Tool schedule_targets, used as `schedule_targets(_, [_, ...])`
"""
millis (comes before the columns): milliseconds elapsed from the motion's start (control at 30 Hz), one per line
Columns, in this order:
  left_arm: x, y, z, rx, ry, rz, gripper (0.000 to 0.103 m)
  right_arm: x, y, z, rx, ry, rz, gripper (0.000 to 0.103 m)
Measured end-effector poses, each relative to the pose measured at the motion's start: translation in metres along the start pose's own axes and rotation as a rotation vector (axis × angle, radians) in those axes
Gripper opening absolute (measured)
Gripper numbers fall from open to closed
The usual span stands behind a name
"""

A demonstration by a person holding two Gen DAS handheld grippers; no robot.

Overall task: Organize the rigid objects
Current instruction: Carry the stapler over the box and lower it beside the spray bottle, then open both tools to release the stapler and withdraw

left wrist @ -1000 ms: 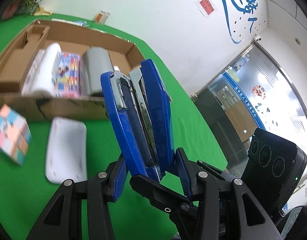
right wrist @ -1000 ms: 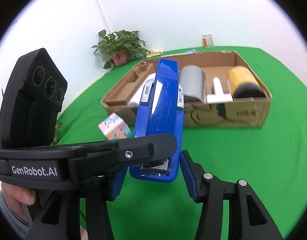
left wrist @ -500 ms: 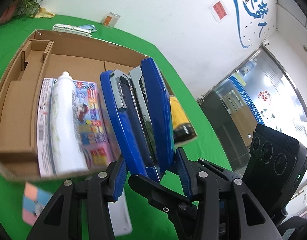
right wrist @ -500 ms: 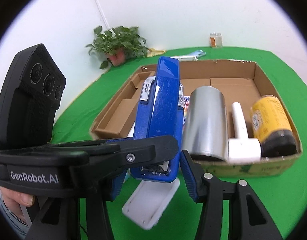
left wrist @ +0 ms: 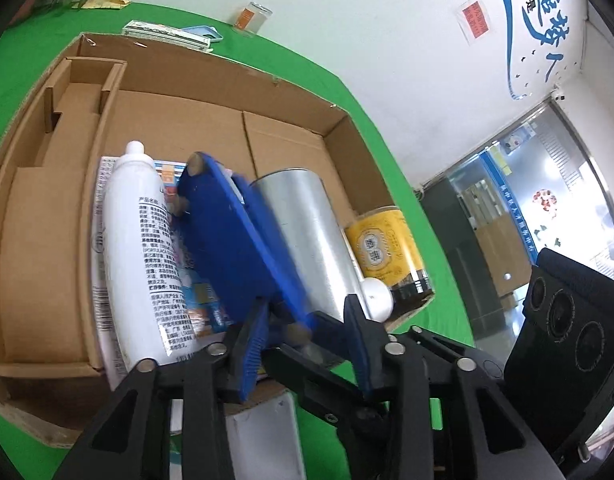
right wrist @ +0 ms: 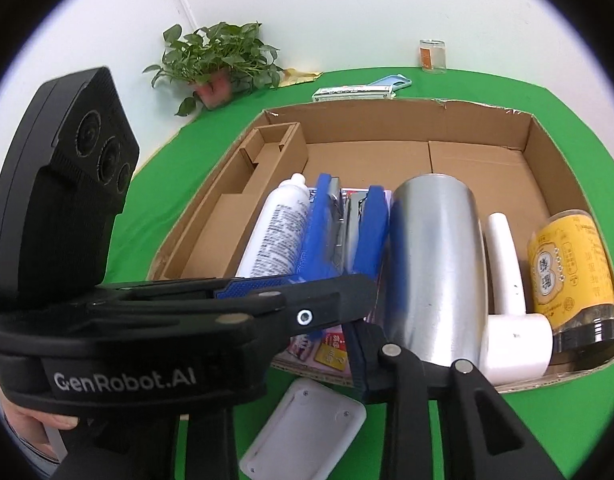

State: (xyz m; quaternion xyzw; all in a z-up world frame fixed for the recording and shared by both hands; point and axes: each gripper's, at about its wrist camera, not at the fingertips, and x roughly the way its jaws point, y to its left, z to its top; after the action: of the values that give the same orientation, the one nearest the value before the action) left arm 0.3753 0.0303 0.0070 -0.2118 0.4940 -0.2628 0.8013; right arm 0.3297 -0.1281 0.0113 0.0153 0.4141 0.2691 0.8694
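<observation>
Stapler (right wrist: pixel 347 232) dropped into box (right wrist: pixel 387 124), between bottle (right wrist: pixel 279 224) and tin (right wrist: pixel 435 264)

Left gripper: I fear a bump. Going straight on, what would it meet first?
The left gripper's jaws have been closing; it would probably meet the blue stapler first, its blurred end between them.

Blue stapler (right wrist: pixel 343 228) lies in the cardboard box (right wrist: pixel 563 168) (between white bottle (right wrist: pixel 277 228) and silver can (right wrist: pixel 435 264))

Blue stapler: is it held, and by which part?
Cannot tell. The near end of the blue stapler sits inside the left claw, whose jaws have just been closing; blur hides contact.
</observation>
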Motion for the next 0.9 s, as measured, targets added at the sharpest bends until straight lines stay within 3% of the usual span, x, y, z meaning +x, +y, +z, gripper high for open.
schedule_targets(300, [-0.008, 0.007, -0.003, 0.001, -0.001, 0.001, 0.028, 0.0, 0.009, -0.007, -0.02, -0.004, 0.028, 0.031])
schedule_targets(333, [-0.016, 0.001, -0.016, 0.01, -0.005, 0.009, 0.028, -0.003, 0.008, -0.008, -0.016, -0.014, 0.029, 0.031])
schedule_targets(400, [-0.015, -0.001, -0.015, 0.026, -0.005, 0.033, 0.017, -0.009, 0.008, -0.012, -0.012, -0.03, 0.023, 0.031])
schedule_targets(567, [-0.016, -0.002, -0.023, 0.029, -0.01, 0.057, 0.017, -0.008, 0.009, -0.017, -0.037, -0.016, 0.028, 0.031])
schedule_targets(600, [-0.016, -0.002, -0.025, 0.039, -0.022, 0.06, 0.017, -0.005, 0.009, -0.017, -0.036, -0.012, 0.038, 0.03])
schedule_targets(667, [-0.026, -0.009, -0.029, 0.067, -0.069, 0.075, 0.017, 0.0, 0.009, -0.016, -0.028, -0.001, 0.059, 0.015])
schedule_targets(800, [-0.05, -0.02, -0.041, 0.106, -0.166, 0.127, 0.039, -0.001, 0.013, -0.021, -0.016, 0.02, 0.17, 0.014])
schedule_targets(867, [-0.068, -0.026, -0.053, 0.133, -0.24, 0.171, 0.052, -0.012, 0.014, -0.025, -0.043, -0.032, 0.135, 0.016])
schedule_targets(900, [-0.074, -0.028, -0.058, 0.142, -0.264, 0.193, 0.068, -0.021, 0.015, -0.027, -0.064, -0.077, 0.091, 0.02])
